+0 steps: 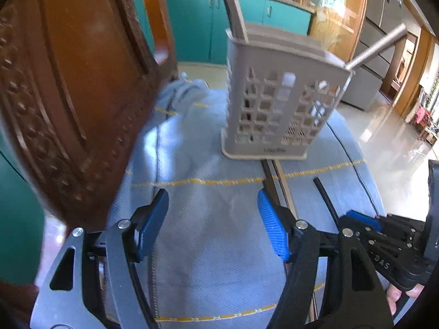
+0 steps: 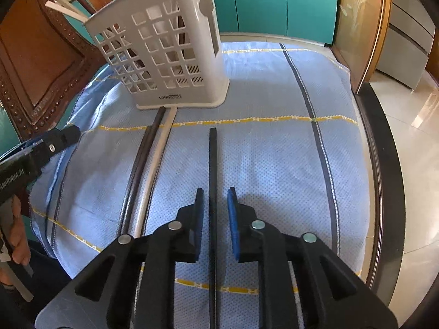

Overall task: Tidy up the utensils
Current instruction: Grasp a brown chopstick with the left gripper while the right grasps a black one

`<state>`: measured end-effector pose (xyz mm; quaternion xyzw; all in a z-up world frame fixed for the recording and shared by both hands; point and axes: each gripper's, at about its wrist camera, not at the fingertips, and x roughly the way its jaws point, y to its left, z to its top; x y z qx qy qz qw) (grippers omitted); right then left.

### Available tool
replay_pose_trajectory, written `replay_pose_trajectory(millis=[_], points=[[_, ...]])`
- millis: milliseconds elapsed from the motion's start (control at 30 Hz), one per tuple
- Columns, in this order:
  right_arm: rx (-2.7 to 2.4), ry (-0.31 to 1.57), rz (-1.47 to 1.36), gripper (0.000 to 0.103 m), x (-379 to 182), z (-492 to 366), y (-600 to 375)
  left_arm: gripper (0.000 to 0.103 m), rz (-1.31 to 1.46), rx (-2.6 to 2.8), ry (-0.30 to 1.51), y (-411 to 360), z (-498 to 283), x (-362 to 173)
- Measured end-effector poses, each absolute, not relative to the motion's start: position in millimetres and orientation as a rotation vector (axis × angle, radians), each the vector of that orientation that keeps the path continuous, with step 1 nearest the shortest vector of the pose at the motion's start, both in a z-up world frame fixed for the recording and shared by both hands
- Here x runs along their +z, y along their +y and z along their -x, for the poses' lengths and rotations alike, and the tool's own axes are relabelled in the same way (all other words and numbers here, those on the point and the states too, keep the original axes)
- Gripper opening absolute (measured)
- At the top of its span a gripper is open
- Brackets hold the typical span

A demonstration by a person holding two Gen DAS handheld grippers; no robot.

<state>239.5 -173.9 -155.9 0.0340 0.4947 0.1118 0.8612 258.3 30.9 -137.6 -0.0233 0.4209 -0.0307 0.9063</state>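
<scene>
Black square-section chopstick (image 2: 212,164) lies on blue woven cloth (image 2: 260,150) between right gripper (image 2: 216,205) pads, jaws slightly apart, not pinching. Left gripper (image 1: 212,224) wide open, empty. Beige perforated plastic utensil holder (image 2: 164,54) stands w/ sticks inside.

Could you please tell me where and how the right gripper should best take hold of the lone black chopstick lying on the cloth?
Probably mid-shaft, from above: the black chopstick lies flat on the blue cloth, already lined between the right gripper's open pads.
</scene>
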Motion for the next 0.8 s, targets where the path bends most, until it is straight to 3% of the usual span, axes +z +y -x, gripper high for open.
replay_pose_trajectory(millis=[300,400,500,533,567,633,800], points=[[0.202,1.054,-0.073,0.023,-160,-243,-178,0.068,-0.002,-0.214,1.020,-15,-264,-182],[0.198,1.055,-0.078,0.027,-160,-243,-181,0.063,-0.051,-0.222,1.030,-27,-262,-192],[0.195,1.057,-0.082,0.030,-160,-243,-184,0.054,-0.090,-0.219,1.010,-33,-258,-194],[0.194,1.057,-0.083,0.030,-160,-242,-184,0.047,-0.091,-0.221,1.005,-35,-257,-193],[0.193,1.058,-0.083,0.030,-160,-242,-183,0.032,-0.095,-0.225,0.998,-36,-256,-193],[0.193,1.058,-0.080,0.030,-160,-243,-183,0.018,-0.102,-0.228,0.991,-36,-253,-189],[0.195,1.058,-0.076,0.031,-160,-243,-181,0.015,-0.093,-0.220,0.986,-35,-251,-187]])
